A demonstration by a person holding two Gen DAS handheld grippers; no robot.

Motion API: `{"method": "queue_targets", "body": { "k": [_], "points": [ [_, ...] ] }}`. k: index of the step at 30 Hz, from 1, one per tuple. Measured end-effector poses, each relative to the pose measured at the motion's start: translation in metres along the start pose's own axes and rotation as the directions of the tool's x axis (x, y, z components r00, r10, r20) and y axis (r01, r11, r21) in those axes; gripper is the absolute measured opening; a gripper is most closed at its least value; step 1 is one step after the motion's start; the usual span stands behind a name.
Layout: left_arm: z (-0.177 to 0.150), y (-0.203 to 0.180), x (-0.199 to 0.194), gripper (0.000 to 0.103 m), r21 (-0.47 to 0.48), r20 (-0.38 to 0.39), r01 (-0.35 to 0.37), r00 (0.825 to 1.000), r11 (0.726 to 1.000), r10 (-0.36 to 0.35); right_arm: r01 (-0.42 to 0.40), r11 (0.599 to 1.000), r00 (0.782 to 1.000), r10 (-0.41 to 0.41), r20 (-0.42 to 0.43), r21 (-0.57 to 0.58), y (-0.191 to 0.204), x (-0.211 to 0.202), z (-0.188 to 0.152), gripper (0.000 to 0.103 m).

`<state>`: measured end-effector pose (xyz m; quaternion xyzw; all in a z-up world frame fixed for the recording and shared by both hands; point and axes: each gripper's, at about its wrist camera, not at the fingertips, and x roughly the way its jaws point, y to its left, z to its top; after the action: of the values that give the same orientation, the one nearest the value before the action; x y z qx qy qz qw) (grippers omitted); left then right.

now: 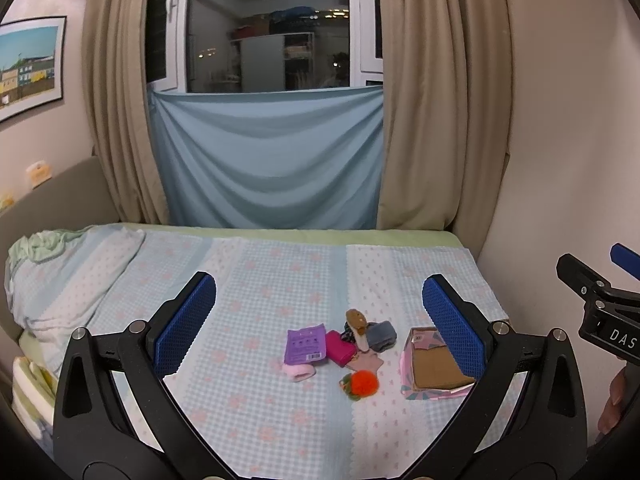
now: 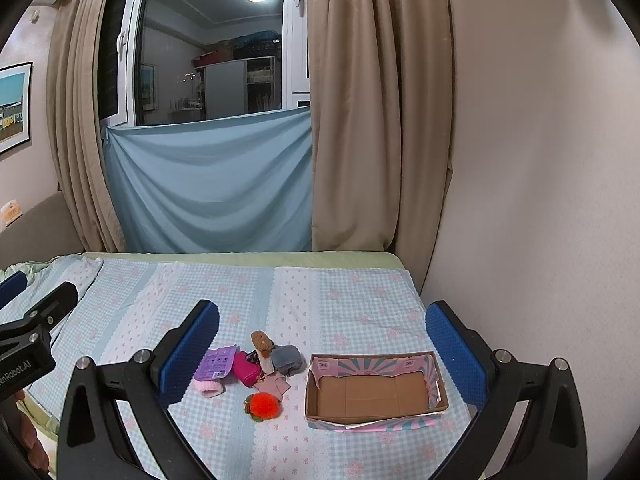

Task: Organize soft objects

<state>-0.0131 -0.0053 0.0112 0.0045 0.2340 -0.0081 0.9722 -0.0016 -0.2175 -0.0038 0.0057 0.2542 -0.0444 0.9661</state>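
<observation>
Several small soft things lie in a cluster on the bed: an orange pompom (image 1: 360, 383) (image 2: 265, 400), a purple packet (image 1: 304, 343) (image 2: 216, 362), a magenta pouch (image 1: 340, 347) (image 2: 247, 366), a grey fabric piece (image 1: 381, 336) (image 2: 287, 358), a brown plush toy (image 1: 357, 320) (image 2: 261, 342) and a pink sock (image 1: 300, 372) (image 2: 209, 388). An open cardboard box (image 1: 434, 364) (image 2: 372, 394) with nothing in it stands to their right. My left gripper (image 1: 320, 320) is open, held above the cluster. My right gripper (image 2: 322, 344) is open, held above the gap between cluster and box.
The bed has a light blue checked cover (image 1: 280, 280) (image 2: 340, 292). A crumpled blanket (image 1: 60, 272) lies at the left. The wall (image 2: 540, 160) runs close along the bed's right side. Curtains (image 1: 432, 100) and a blue cloth (image 1: 272, 160) hang behind.
</observation>
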Motion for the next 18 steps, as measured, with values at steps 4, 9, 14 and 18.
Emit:
{"method": "queue_targets", "body": {
  "k": [4, 9, 14, 18],
  "points": [
    [0.000, -0.002, 0.004, 0.103, 0.007, -0.006, -0.002, 1.000, 1.000, 0.002, -0.007, 1.000, 1.000, 0.007, 0.002, 0.003, -0.002, 0.002, 0.000, 0.103],
    [0.000, -0.003, 0.005, 0.103, 0.012, -0.007, -0.006, 1.000, 1.000, 0.006, -0.014, 1.000, 1.000, 0.014, -0.001, 0.002, -0.002, 0.006, 0.002, 0.103],
    [-0.001, -0.002, 0.006, 0.103, 0.011, -0.007, -0.006, 1.000, 1.000, 0.006, -0.019, 1.000, 1.000, 0.019, -0.008, 0.002, 0.000, 0.010, 0.001, 0.103],
    [0.000, -0.002, 0.008, 0.103, 0.008, -0.009, -0.004, 1.000, 1.000, 0.004, -0.020, 1.000, 1.000, 0.020, -0.009, 0.002, 0.002, 0.010, 0.000, 0.103]
  ]
}}
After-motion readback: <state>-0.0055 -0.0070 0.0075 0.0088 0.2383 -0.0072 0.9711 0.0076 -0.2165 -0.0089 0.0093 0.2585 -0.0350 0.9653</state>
